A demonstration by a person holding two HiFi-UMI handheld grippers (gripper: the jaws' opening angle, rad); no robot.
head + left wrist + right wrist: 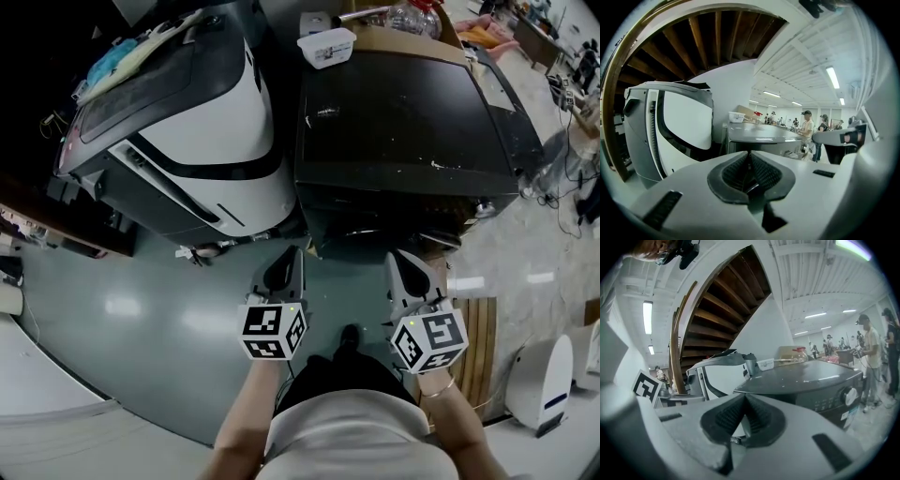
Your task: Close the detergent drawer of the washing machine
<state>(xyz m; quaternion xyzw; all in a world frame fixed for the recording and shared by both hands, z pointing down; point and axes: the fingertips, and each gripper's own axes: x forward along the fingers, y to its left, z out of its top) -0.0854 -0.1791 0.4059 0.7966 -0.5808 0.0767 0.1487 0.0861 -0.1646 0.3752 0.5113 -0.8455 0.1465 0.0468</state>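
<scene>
Detergent drawer: not discernible; belongs to dark washing machine (403, 122), front at 12 o'clock of both grippers. Left gripper (286, 261), right gripper (405, 264): jaws shut, empty, prob for pushing, not grasping.

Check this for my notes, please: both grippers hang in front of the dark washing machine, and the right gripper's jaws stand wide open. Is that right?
Not quite. The right gripper has its jaws shut, tips together with nothing between them, as the right gripper view shows. The rest stands: it and the left gripper both hang in front of the dark washing machine.
</scene>
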